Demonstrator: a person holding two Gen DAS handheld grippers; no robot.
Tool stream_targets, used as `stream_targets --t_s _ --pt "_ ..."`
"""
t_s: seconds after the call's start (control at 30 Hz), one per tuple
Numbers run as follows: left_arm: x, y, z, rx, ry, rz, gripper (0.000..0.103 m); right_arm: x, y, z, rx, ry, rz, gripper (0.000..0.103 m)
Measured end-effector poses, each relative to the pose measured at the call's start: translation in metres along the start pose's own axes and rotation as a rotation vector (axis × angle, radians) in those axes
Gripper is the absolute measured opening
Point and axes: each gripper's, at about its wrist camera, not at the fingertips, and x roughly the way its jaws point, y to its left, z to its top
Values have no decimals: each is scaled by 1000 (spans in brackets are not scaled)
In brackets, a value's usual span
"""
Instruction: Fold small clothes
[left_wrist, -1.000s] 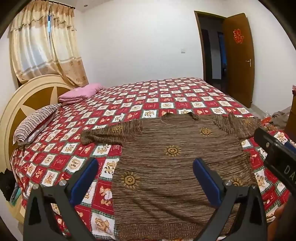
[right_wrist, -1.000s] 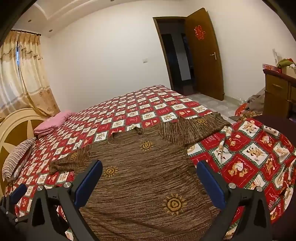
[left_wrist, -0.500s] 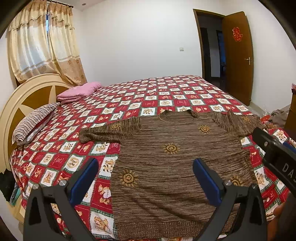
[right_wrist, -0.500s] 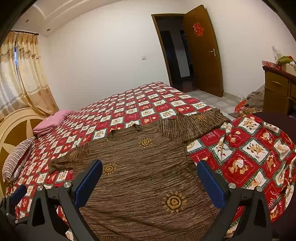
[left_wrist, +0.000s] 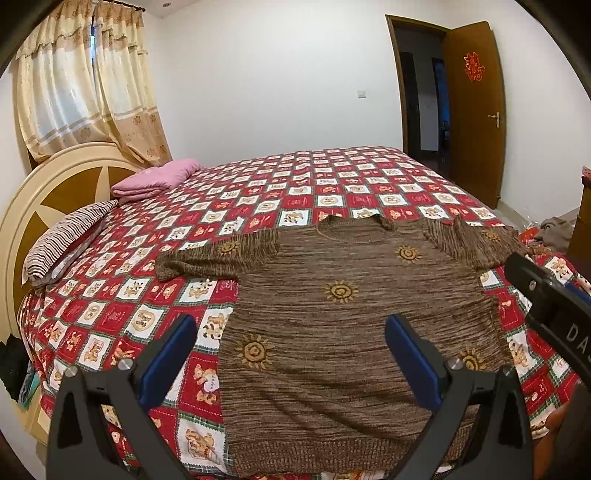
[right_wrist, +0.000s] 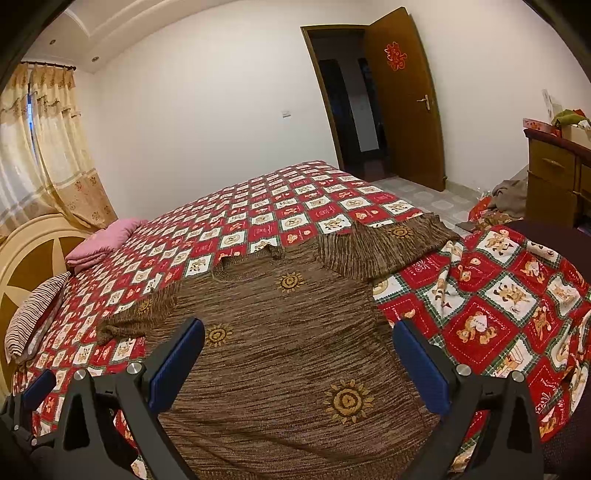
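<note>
A brown knitted sweater with yellow sun motifs lies flat on the bed, both sleeves spread out, its hem at the near edge. It also shows in the right wrist view. My left gripper is open and empty, held above the sweater's lower left part. My right gripper is open and empty, held above the sweater's lower right part. The right gripper's body shows at the right edge of the left wrist view.
The bed has a red and white checked cover. A pink folded cloth and a striped pillow lie by the headboard. A wooden cabinet and an open door stand on the right.
Both grippers have drawn back and up a little, so the sweater's hem has come into view. The sweater has not moved. Both grippers stay open.
</note>
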Motion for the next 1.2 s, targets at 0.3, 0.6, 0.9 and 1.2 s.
stream_targets --t_s 0.3,0.6,0.9,1.2 --pt "1 -1 -2 -4 7 -1 103 0 0 -1 1 1 -1 102" --pt "2 0 -1 -7 12 -3 103 1 1 -2 0 8 -1 102" --pt "3 -2 -1 -8 16 -4 103 3 1 -2 2 14 0 102" --pt "4 -6 -4 -9 24 -9 103 4 2 -2 3 20 2 102"
